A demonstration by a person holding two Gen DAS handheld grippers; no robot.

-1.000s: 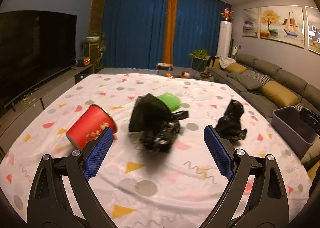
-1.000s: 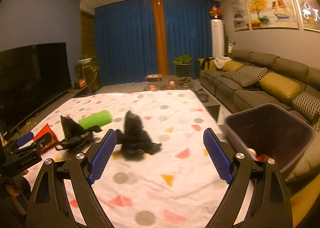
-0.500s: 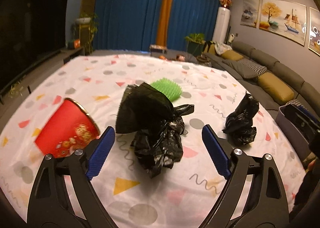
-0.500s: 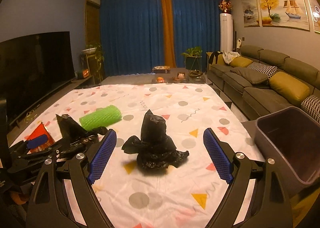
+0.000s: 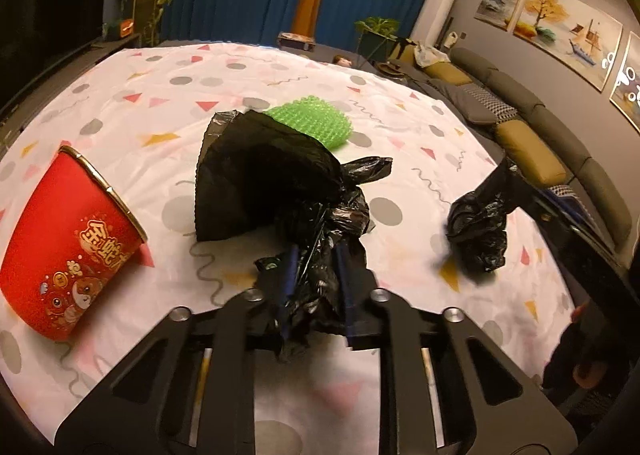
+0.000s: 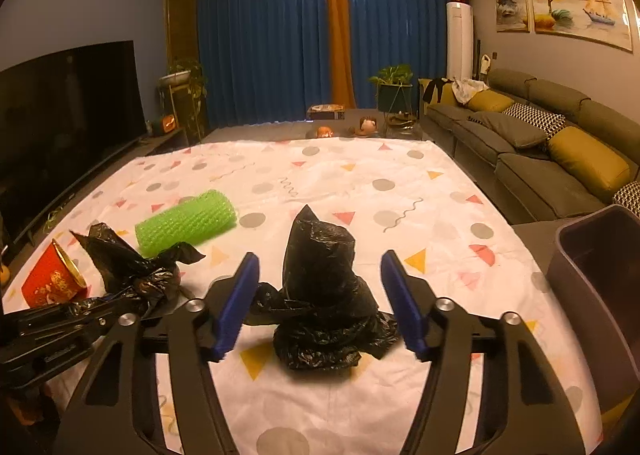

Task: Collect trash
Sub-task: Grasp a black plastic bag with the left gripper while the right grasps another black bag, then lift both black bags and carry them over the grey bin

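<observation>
Black crumpled plastic filled both your claws' reach. Your left claw (image 5: 314,275) was closing, its blue pads already pinching the knotted black bag (image 5: 280,183), whose broad end fanned away toward the green roll (image 5: 316,119). Your right claw (image 6: 320,295) was closing around a second black bag (image 6: 320,287), standing upright with its peak pointing up, pads not yet touching, on the patterned surface (image 6: 360,175).

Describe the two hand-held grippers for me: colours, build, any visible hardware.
Both match. The left hand-held gripper and right hand-held gripper have black frames with triangular cut-outs, linked arms joined by round silver bolts, and two fingers faced with blue ribbed pads. No cables or markings show. No sleeve can be made out.
</observation>
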